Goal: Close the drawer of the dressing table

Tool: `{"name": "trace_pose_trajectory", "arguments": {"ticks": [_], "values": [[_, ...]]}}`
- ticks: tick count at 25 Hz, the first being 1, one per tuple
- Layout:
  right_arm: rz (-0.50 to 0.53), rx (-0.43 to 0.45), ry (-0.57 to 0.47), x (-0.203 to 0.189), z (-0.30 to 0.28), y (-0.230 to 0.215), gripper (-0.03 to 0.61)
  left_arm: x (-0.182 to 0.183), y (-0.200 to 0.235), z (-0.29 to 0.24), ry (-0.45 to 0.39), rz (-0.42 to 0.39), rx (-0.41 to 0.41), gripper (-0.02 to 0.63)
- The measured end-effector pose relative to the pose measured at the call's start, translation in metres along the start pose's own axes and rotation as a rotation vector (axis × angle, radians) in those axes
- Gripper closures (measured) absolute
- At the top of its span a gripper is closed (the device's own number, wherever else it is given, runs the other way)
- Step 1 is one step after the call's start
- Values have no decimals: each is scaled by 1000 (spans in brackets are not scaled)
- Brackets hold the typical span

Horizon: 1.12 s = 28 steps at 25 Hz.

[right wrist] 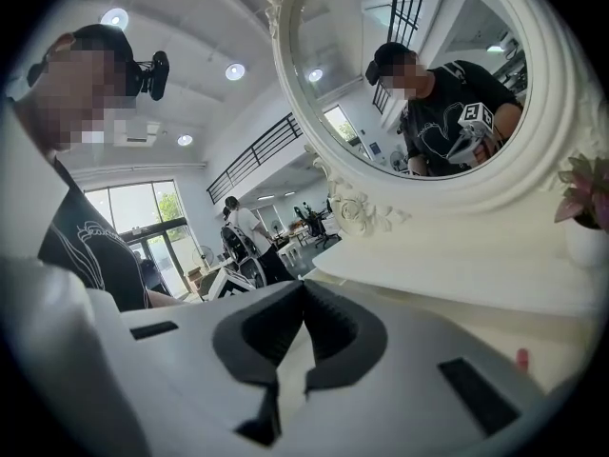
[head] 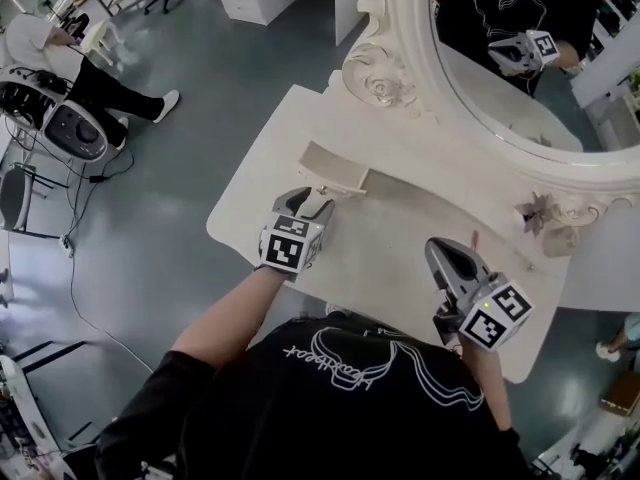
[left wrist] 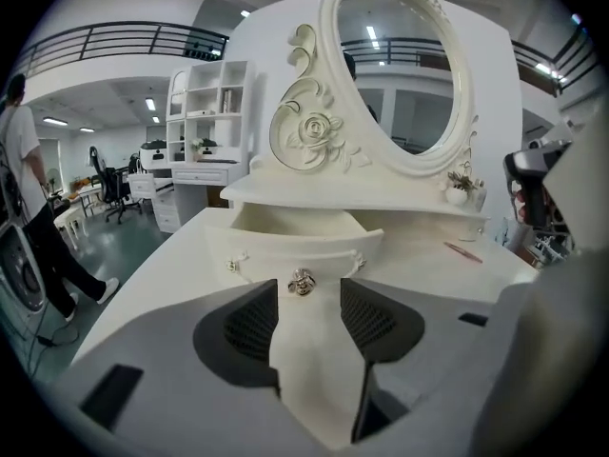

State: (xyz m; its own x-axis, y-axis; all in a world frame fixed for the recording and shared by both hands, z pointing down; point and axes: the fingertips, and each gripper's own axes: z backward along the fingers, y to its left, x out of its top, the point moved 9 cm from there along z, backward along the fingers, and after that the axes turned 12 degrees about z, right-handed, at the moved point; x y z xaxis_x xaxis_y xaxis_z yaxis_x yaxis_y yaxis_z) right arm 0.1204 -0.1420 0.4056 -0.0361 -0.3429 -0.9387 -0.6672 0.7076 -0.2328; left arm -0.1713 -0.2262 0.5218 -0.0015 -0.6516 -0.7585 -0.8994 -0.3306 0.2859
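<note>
Left gripper (left wrist: pixel 307 301): jaws spread, nothing pinched, levelled low over the dressing table (left wrist: pixel 166 265) and aimed square at the drawer (left wrist: pixel 285 248). The small metal knob (left wrist: pixel 302 282) sits on the centre line just ahead of the jaw tips; contact cannot be told. The drawer stands pulled out from under the mirror shelf, interior showing, so the task is not yet done. Judged reason for the pose: open jaws bracket the knob, so the front can be pushed straight in without skewing. Right gripper (right wrist: pixel 304 291): jaws pressed together on nothing, held apart to the right over bare tabletop, facing the oval mirror (right wrist: pixel 409 74), apparently idle and kept clear of the drawer's path. A small potted flower (right wrist: pixel 582 208) stands on the shelf at far right. Writing: a script print on the person's black shirt (head: pixel 350 368), not reliably legible; black-and-white square markers on the gripper cube (head: pixel 288 243). No brand visible on the furniture.
</note>
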Motion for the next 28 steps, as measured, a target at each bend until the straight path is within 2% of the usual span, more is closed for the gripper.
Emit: {"name": "trace_pose_trajectory", "arguments": {"ticks": [15, 28], "values": [[-13, -26, 14, -1, -4, -6, 575, 3, 5, -19, 34, 2, 12, 517], [-29, -26, 14, -7, -3, -9, 575, 4, 6, -19, 29, 29, 0, 518]]}}
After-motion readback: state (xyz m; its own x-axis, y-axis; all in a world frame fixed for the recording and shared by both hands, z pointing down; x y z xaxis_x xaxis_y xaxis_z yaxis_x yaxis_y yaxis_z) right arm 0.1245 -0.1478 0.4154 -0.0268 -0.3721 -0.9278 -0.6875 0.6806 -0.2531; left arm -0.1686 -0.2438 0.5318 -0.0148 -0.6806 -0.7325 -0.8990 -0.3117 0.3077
